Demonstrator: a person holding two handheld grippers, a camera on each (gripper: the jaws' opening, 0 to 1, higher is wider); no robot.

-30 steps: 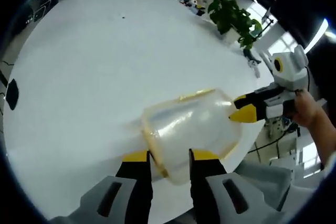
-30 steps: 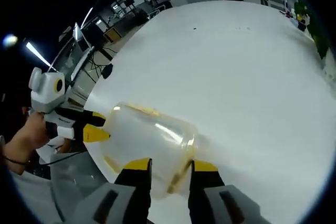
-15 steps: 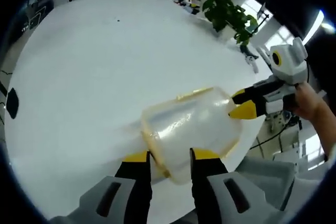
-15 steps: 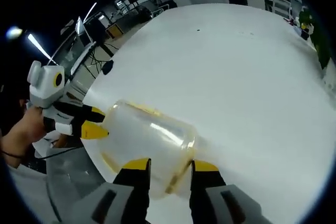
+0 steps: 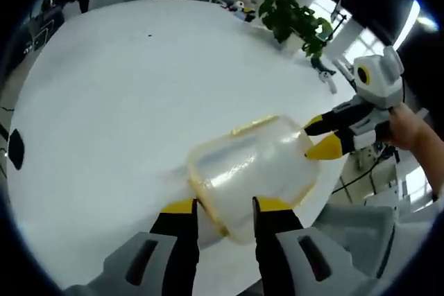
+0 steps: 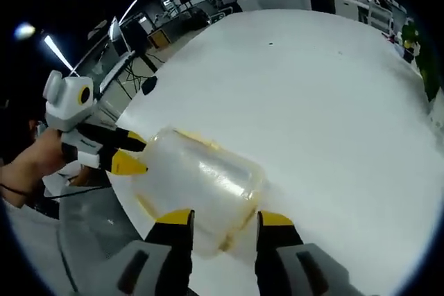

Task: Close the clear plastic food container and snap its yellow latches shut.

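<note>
We pinch container [image 5: 253, 171] from opposite ends, left gripper [image 5: 220, 207] and right gripper [image 6: 222, 218] both narrow on it, steadying for latches.

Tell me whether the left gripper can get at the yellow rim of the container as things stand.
Probably yes. In the left gripper view the left gripper already straddles the near end of the clear container, its yellow rim between the jaws, with nothing in between. The right gripper sits at the far end, out of the way.
</note>
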